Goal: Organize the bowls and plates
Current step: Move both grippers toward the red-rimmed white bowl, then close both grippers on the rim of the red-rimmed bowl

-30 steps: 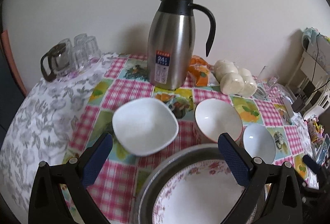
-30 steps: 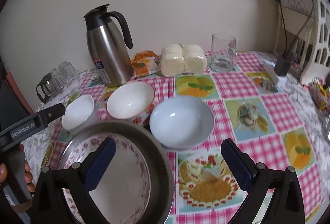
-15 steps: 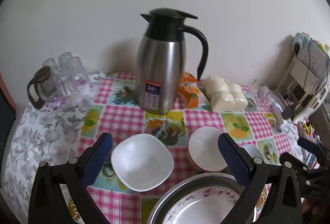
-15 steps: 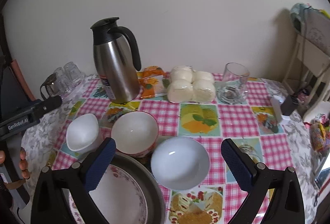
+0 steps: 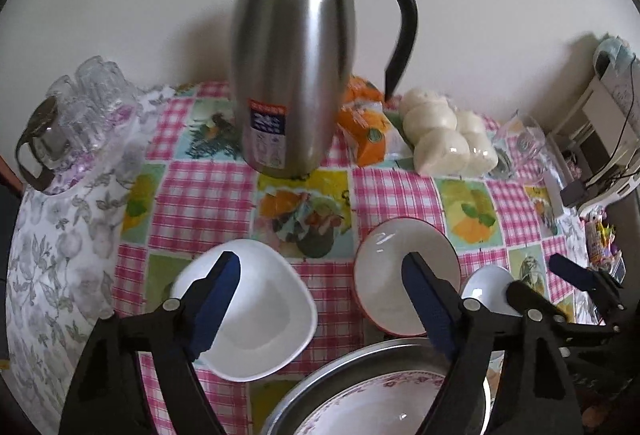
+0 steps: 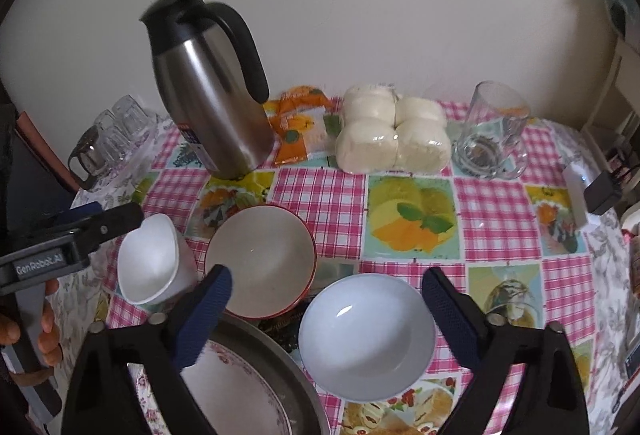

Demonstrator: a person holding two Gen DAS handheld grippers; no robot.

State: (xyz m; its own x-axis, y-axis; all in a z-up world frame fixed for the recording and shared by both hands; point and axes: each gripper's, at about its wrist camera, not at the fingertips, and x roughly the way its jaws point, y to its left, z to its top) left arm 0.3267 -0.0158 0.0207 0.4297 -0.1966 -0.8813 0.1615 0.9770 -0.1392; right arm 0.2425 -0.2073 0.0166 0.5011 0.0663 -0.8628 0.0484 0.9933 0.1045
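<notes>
A white squarish bowl (image 5: 256, 315), a red-rimmed bowl (image 5: 392, 275) and a pale blue bowl (image 5: 486, 289) stand in a row on the checked tablecloth. In front of them a floral plate (image 5: 380, 407) lies in a metal dish (image 5: 320, 387). My left gripper (image 5: 320, 259) hovers over the white and red-rimmed bowls. Its jaws are closing with nothing held between them. My right gripper (image 6: 327, 273) hangs above the pale blue bowl (image 6: 366, 335), beside the red-rimmed bowl (image 6: 260, 259). Its jaws are closing too, and no pad touches a dish.
A steel thermos jug (image 5: 292, 75) stands at the back, with an orange packet (image 5: 364, 131), wrapped white buns (image 6: 392, 135) and a glass mug (image 6: 492, 135) to its right. Several glasses (image 5: 80, 107) crowd the back left corner. A charger (image 6: 600, 187) lies at the right edge.
Both grippers moved towards the back of the table, so the jug looms larger and the dishes sit lower in view. Both pairs of jaws have narrowed a little.
</notes>
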